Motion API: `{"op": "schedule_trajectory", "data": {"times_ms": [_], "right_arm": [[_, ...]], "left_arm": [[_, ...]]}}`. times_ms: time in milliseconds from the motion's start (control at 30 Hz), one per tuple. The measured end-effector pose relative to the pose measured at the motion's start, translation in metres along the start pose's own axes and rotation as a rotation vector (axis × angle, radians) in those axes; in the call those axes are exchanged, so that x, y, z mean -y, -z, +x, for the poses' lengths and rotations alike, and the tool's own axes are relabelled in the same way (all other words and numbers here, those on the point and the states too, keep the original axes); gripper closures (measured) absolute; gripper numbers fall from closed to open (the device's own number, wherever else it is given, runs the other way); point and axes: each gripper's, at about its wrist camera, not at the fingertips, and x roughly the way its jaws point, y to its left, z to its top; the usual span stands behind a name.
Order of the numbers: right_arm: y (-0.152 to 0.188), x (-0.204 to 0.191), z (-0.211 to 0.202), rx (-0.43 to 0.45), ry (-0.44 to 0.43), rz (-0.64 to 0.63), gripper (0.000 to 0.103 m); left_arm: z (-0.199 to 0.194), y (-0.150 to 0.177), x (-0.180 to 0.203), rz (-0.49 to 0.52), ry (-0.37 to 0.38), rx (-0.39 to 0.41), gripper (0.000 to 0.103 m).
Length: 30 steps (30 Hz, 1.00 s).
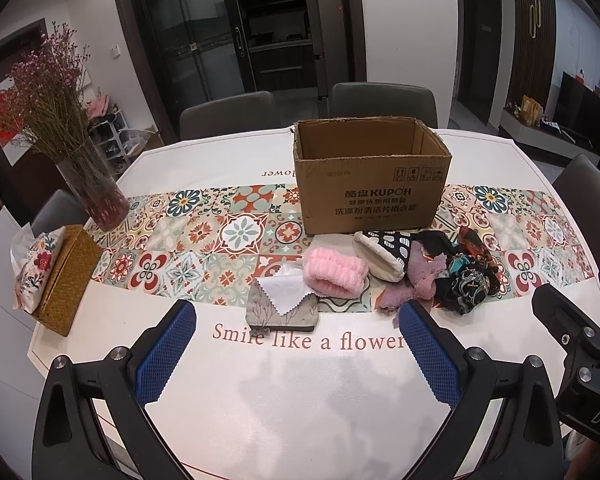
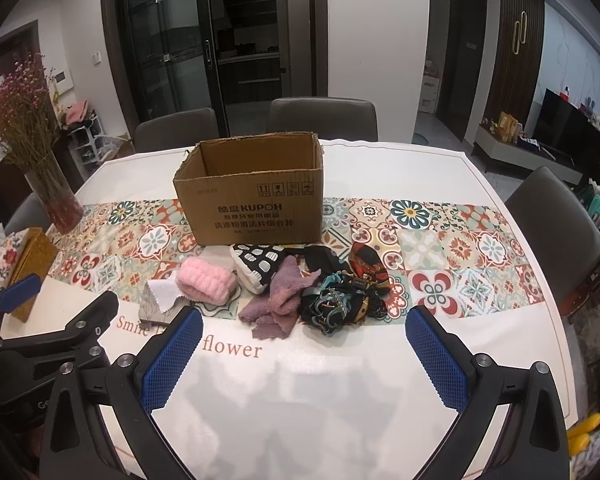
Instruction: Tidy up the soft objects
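An open cardboard box (image 1: pixel 370 184) (image 2: pixel 256 204) stands upright on the patterned runner. In front of it lie several soft items: a pink fluffy band (image 1: pixel 334 274) (image 2: pixel 208 282), a black-and-white patterned pouch (image 1: pixel 384 254) (image 2: pixel 256 264), a mauve cloth (image 1: pixel 422 280) (image 2: pixel 284 300), dark printed scarves (image 1: pixel 470 280) (image 2: pixel 348 292), and a grey floral pouch (image 1: pixel 280 308) (image 2: pixel 156 304) with a white cloth (image 1: pixel 286 290) on it. My left gripper (image 1: pixel 298 344) is open, hovering short of the grey pouch. My right gripper (image 2: pixel 304 344) is open, near the mauve cloth and scarves.
A glass vase of dried flowers (image 1: pixel 94 196) (image 2: pixel 54 196) and a woven tissue box (image 1: pixel 66 276) (image 2: pixel 32 264) sit at the table's left. Grey chairs (image 1: pixel 384 104) (image 2: pixel 556 216) ring the table. The white table surface (image 1: pixel 300 400) lies under both grippers.
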Motion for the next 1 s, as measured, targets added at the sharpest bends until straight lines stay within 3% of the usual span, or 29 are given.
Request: {"op": "schedule_trajectory", "data": {"times_ms": [533,1000], "right_arm": [[0.003,0.002,0.008,-0.016,0.003,0.011,0.0],[0.0,0.006,0.079,-0.107,0.013,0.043,0.0]], "left_arm": [[0.006,0.001,-0.001,0.004,-0.001,-0.011,0.0],[0.078,-0.004,0.007,0.007,0.036,-0.119,0.0]]}}
